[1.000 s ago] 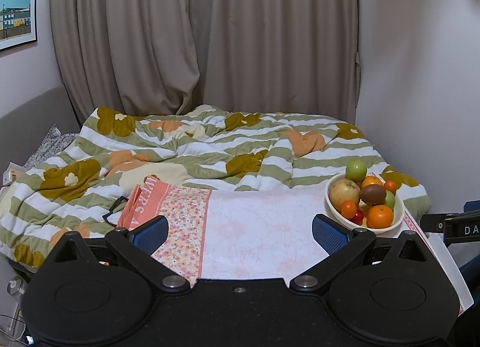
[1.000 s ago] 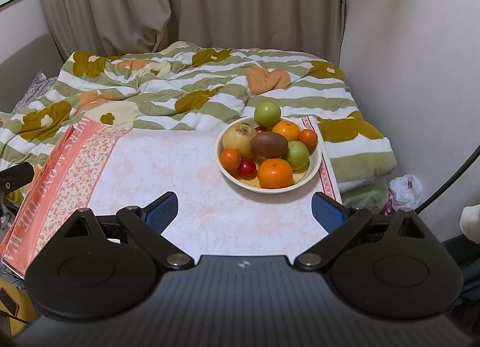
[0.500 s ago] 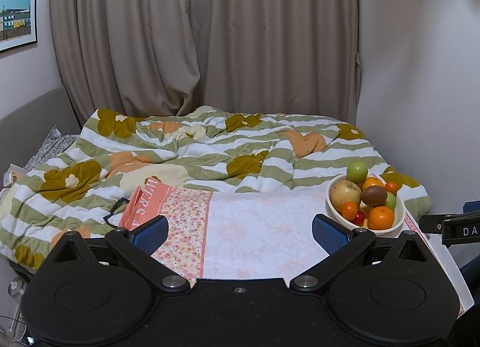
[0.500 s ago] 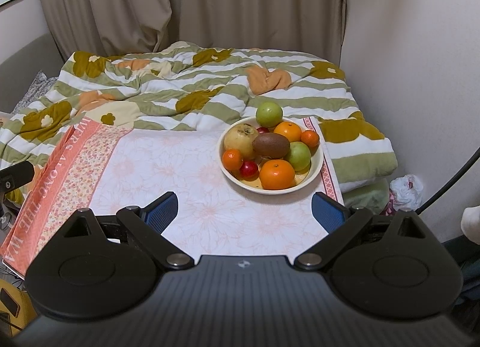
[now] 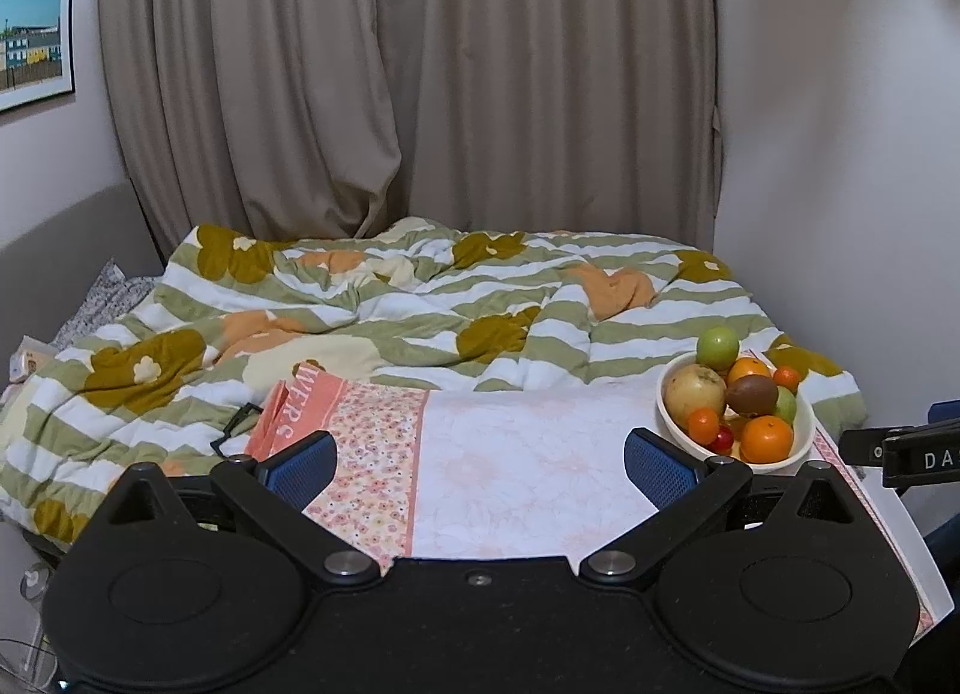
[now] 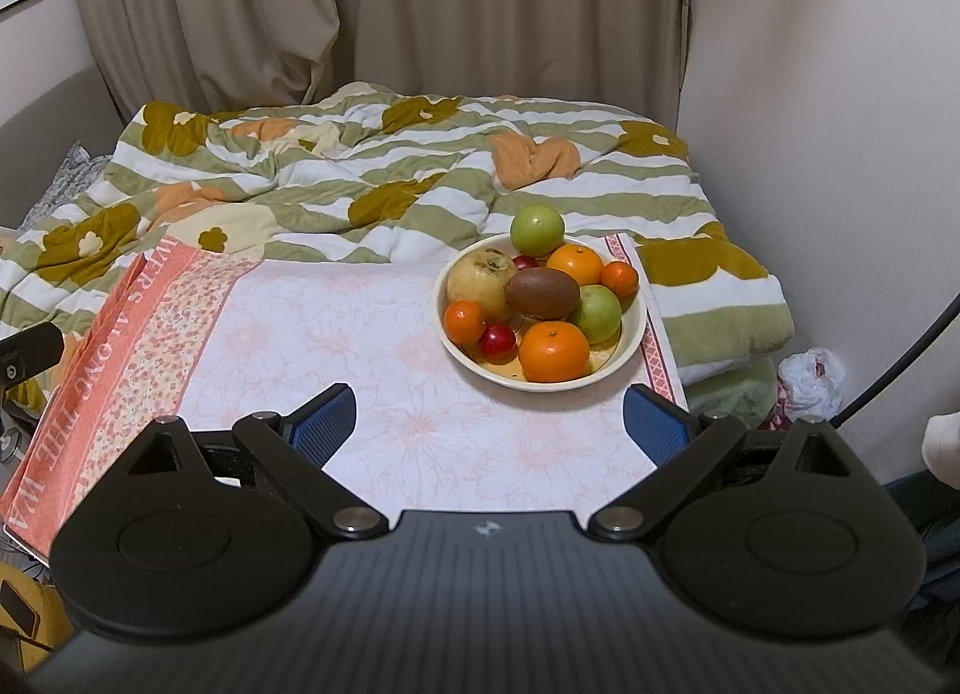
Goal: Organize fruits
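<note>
Holding both sets of tongs spread wide and empty above the near edge of the worktop (image 6: 372,346), the right tongs (image 6: 489,424) and left tongs (image 5: 480,463) level, I see every fruit heaped in the cream bowl (image 6: 630,352) ahead. That fits fruit gathered in or waiting to be set out, so I commit to neither. Any approach should favour top pieces like the kiwi (image 6: 543,293) or rim-perched green apple (image 6: 537,230), which could roll toward the bed (image 6: 360,178).

Each gripper is black plastic, with two round bumps and silver screws near the camera. The left gripper (image 5: 480,463) and right gripper (image 6: 489,421) both have bumpy blue pads (image 6: 321,424).
</note>
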